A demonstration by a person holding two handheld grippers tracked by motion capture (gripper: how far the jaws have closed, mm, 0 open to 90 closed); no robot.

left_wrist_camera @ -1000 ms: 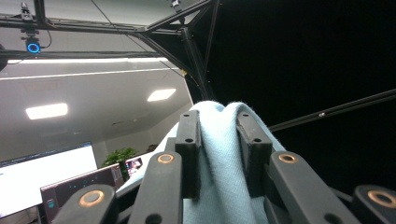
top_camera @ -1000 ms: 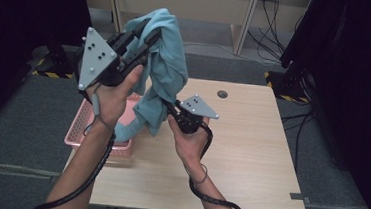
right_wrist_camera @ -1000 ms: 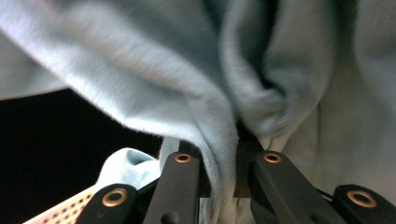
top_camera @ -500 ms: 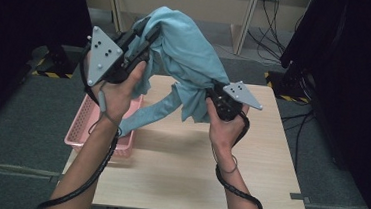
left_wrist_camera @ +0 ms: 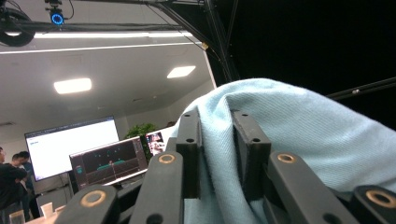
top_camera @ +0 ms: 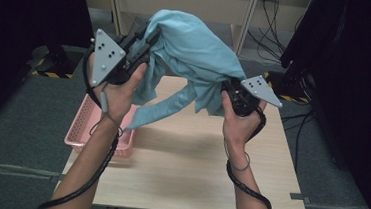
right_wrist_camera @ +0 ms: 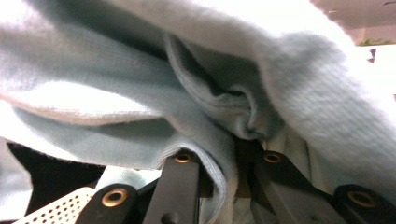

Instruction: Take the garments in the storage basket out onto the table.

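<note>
Table: we see a pale wood top, bare at the front, with the cloth held in the air above its far half.
Cloth: we hold a light blue knit garment, soft and rumpled, stretched in an arch between both claws; one long strip hangs down toward the basket.
Basket: pink, perforated plastic, at the table's left edge.
Left claw: raised high, clenched on a fold of the cloth, which drapes over its jaws.
Right claw: lower, gripping a bunched edge of the cloth between its jaws.
</note>
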